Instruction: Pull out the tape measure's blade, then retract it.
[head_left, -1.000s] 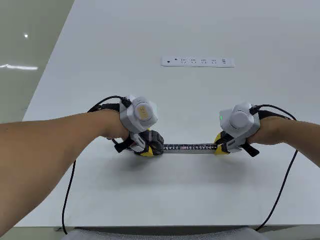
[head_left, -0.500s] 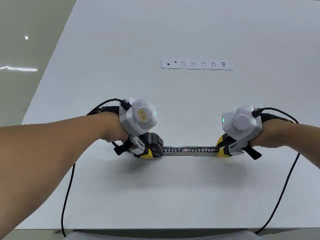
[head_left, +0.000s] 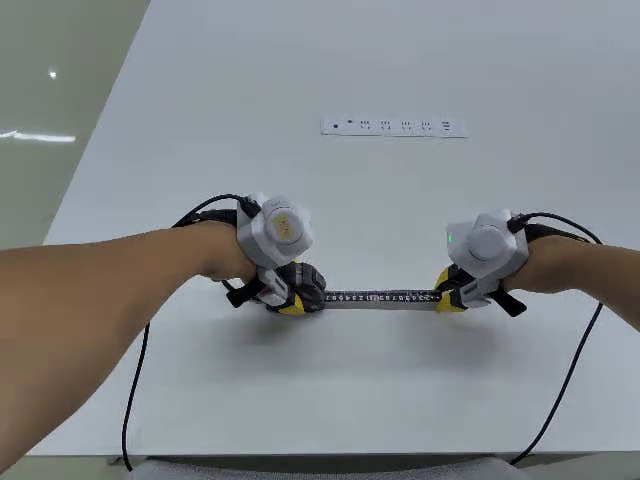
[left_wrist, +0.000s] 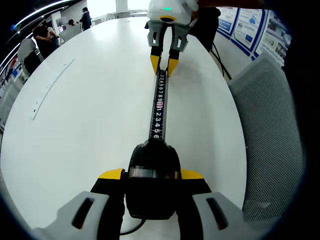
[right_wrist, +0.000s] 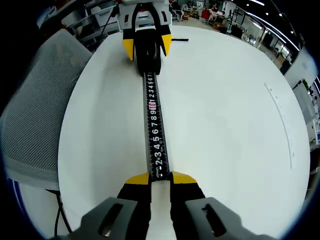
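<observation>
White table (right_wrist: 225, 125): blade (right_wrist: 154, 130) tip hidden within right gripper (right_wrist: 160, 178), apparently clamped.

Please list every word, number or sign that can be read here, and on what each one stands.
"2 3 4 5 6 7 8 9": printed on the blade.
"1 2 3 4 5 6 7": on the blade, after a red mark too blurred to read.
Signs on the power strip: too small to read.
Text on the wall posters: too blurred to read.
</observation>
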